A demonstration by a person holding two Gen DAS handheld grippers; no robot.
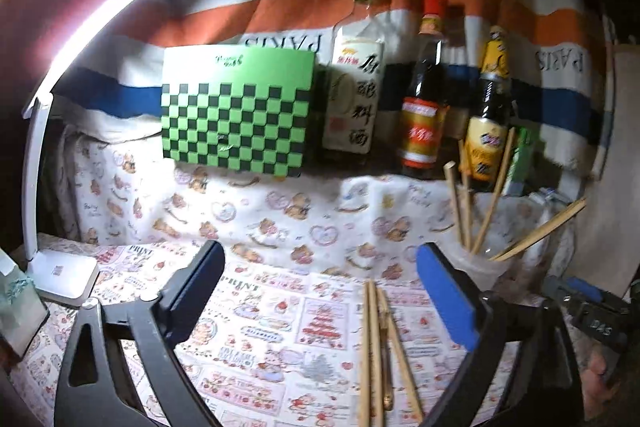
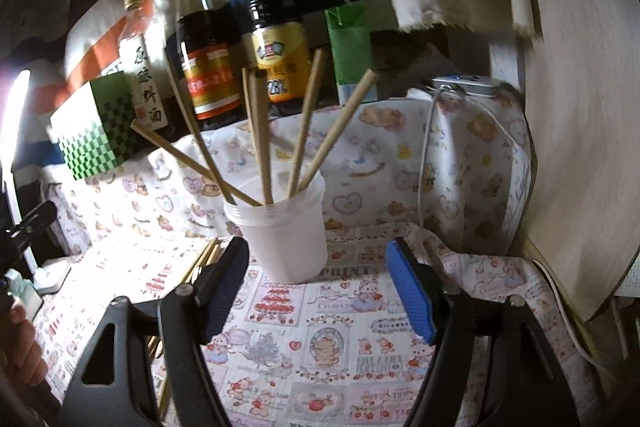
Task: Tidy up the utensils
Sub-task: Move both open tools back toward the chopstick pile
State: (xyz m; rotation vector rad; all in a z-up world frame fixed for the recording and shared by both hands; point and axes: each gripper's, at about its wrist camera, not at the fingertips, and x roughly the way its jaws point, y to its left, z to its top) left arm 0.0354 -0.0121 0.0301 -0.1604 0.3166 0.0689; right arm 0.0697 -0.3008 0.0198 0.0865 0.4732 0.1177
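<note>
**Colours and patterns across the desk**

Pale cloth over the desk (image 2: 320, 347), printed with pink and red cartoon panels, bears and hearts. At 10 o'clock of the left view, a green box (image 1: 236, 111) chequered in black. Behind, a hanging cloth (image 1: 280, 15) banded white, orange and blue. Tan wooden chopsticks (image 2: 260, 139) in a translucent white cup (image 2: 284, 231). Dark bottles: one red-capped (image 1: 424, 87), one yellow-labelled (image 1: 488, 107). Blue pads, black frames on each hand-held gripper (image 1: 320, 299) (image 2: 316, 291).
</note>
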